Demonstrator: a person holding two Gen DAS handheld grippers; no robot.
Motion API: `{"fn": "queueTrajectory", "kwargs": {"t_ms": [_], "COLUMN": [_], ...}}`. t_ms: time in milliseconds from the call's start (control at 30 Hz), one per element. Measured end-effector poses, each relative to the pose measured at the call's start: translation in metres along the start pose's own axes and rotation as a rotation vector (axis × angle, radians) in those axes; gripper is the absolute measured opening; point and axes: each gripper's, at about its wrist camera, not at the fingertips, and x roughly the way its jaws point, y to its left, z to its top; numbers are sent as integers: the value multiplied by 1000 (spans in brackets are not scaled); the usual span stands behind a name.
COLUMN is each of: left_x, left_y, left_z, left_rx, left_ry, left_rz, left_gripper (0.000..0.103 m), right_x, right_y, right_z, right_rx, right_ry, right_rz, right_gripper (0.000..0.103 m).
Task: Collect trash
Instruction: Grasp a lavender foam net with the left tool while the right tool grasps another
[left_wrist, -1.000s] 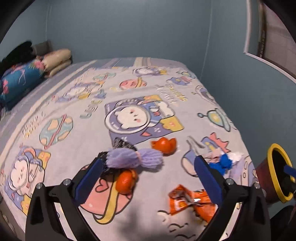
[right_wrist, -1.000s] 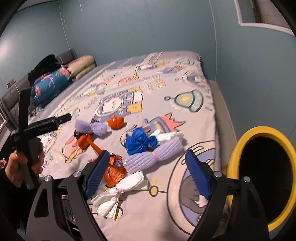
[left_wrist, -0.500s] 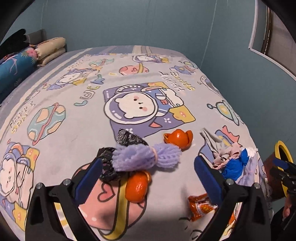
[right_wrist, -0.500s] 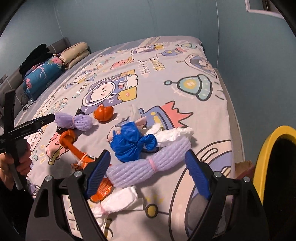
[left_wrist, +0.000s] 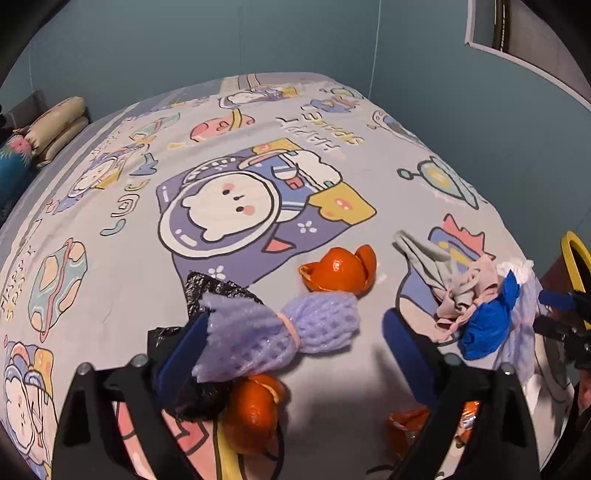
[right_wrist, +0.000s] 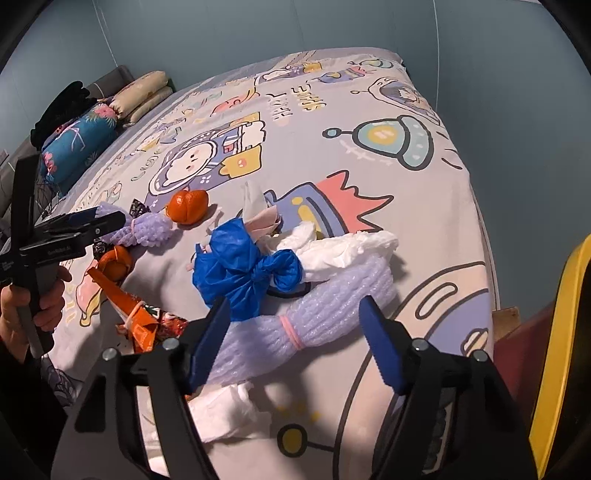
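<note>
Left gripper (left_wrist: 291, 354) and right gripper (right_wrist: 295, 343) both spread wide; two purple foam nets (left_wrist: 280, 336) (right_wrist: 314, 317), two orange peels (left_wrist: 340, 271) (left_wrist: 255, 413) on bed

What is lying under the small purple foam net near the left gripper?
Under the small purple foam net lie a crumpled black plastic bag and an orange peel. The net and the left gripper cover part of both; anything deeper is hidden.

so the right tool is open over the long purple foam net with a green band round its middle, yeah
Not quite: the band is pink, not green, as the right wrist view shows. The rest holds: the right tool is open over the long purple foam net.
</note>
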Motion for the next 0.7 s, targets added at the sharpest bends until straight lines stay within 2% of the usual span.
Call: {"fn": "queueTrajectory", "kwargs": {"t_ms": [267,367,433,500,700], "left_x": [-2,1,4,7,16], "left_y": [-9,-4,-1,-2,-21], "left_z": [-2,-3,-5,-7,-16], "left_rx": [76,71,71,71,152], "left_ry": [-29,-17,-10,0,27], "left_rz": [-47,-70,-65,-78,-69], "left_gripper": [88,84,77,74,70], "right_x": [2,8,11,13,9], "right_y": [-6,-7,-7,-5,-2], "right_z": [2,0,-1,-3,-3], "right_rx": [14,16,10,-11,-35], "right_ry": [8,32,42,42,30], "right_rz": [-1,-8,-15,-32,-51], "right_gripper": [67,66,64,62,58]}}
